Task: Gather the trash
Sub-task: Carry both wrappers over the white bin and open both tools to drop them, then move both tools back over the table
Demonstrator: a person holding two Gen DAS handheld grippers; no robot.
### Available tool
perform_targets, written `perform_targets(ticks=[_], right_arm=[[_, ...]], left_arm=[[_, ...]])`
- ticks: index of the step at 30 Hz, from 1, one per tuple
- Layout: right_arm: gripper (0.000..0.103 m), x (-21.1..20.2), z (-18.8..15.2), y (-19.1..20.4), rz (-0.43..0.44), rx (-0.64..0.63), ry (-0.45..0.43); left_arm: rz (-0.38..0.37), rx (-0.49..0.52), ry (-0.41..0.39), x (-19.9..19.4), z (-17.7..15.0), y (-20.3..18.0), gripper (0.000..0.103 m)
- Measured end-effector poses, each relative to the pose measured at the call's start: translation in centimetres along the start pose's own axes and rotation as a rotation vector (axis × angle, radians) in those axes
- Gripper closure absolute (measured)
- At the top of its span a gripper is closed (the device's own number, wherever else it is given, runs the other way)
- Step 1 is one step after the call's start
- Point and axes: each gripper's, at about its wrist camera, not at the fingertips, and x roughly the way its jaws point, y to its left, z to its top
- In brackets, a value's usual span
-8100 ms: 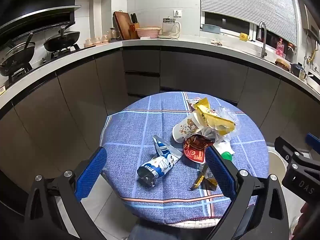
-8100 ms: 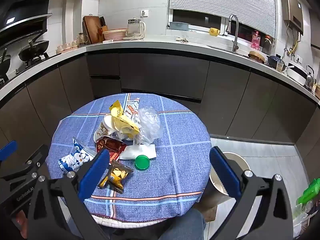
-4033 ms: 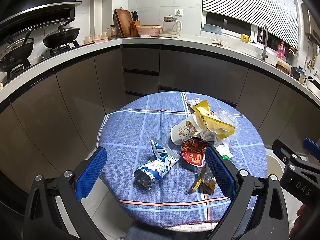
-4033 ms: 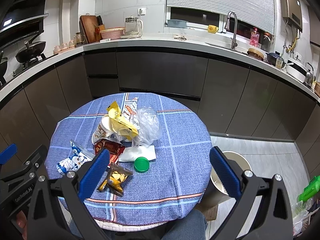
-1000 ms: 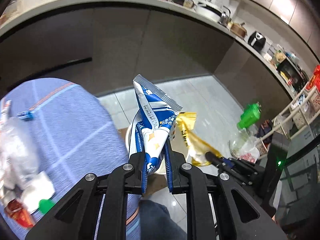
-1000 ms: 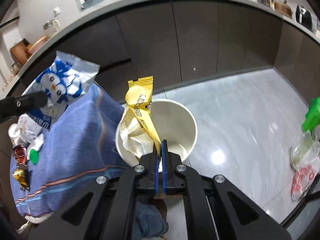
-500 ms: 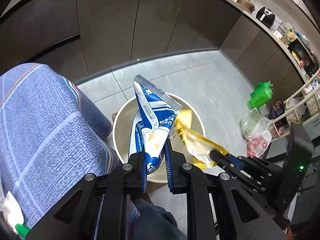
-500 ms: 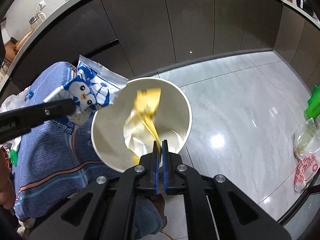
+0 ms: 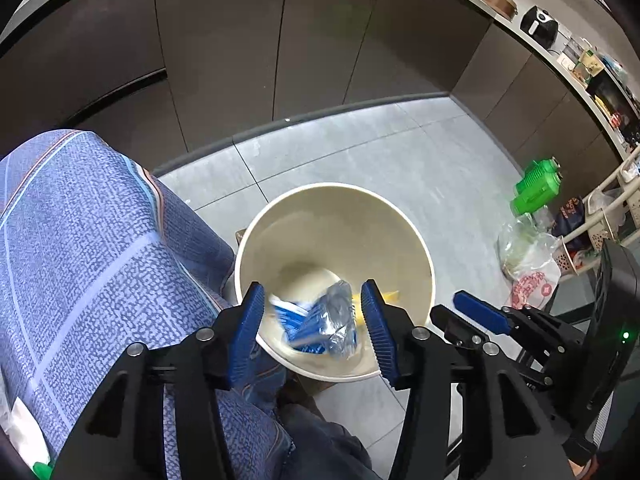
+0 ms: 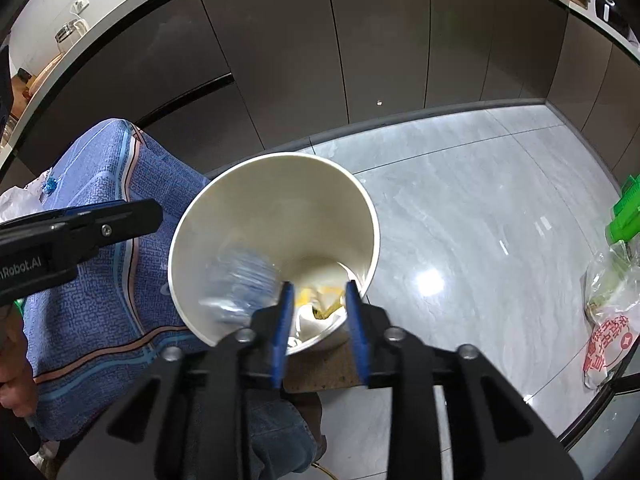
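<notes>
Presently we find both grippers poised over the cream waste bin [image 9: 416,240], each in the act of letting go. Nearest the lens, the left gripper [image 9: 316,330] stands with its blue pads apart; its jaws have just been opening, and the blue-and-white snack wrapper [image 9: 320,326] shows blurred between and beyond them, touching neither pad and dropping into the bin. The right gripper [image 10: 317,314] likewise has its pads apart, having just been opening, with nothing clamped; the yellow wrapper [image 10: 320,300] lies crumpled at the bottom of the bin beyond them. In the right wrist view the blue wrapper reads only as a pale smear against the inner wall.

We judge the step in hand to be the release of the first two pieces of trash. The next move, in our opinion, calls for lifting both grippers clear of the rim and swinging back over the blue checked tablecloth [image 9: 80,240], where more litter presumably waits.

Against the frame half a second earlier: each wrapper was then pinched fast and held above the bin mouth; now both are free. Further off, the grey tiled floor [image 9: 400,152], a green bottle [image 9: 536,186] and dark cabinet fronts [image 9: 320,40] complete the view
</notes>
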Motion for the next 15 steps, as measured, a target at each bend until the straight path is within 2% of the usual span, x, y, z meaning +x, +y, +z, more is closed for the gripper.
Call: perform_targets(ticks=[4,7,9,11,13,15], right_arm=[[0.063,-0.5,0.2,-0.1,-0.005,-0.001,-0.016],[0.052,-1.1,0.3,-0.5,-0.011,-0.001,-0.032],[0.038,-1.7,0.4,-0.4,-0.011,-0.002,-0.048],[0.027,-2.4,0.5,-0.3,-0.005,-0.004,-0.065],[0.019,-3.3,0.6,-0.1,0.003,-0.011,-0.086],[0.006,-4.3,0.7,0.2,0.013,-0.023,-0.109]], left_arm=[[0.021,-0.006,-0.040,-1.3,0.0,0.5,0.039],[0.031,-0.007,-0.077,-2.5,0.1,0.4,0.029],[0.042,-0.010,-0.110,-3.6,0.3,0.2,0.023],[0.059,-0.015,-0.140,-4.6,0.0,0.1,0.010],[0.081,-0.028,-0.178,-5.9,-0.1,0.1,0.009],[0.083,-0.044,-0.197,-7.3,-0.3,0.2,0.009]])
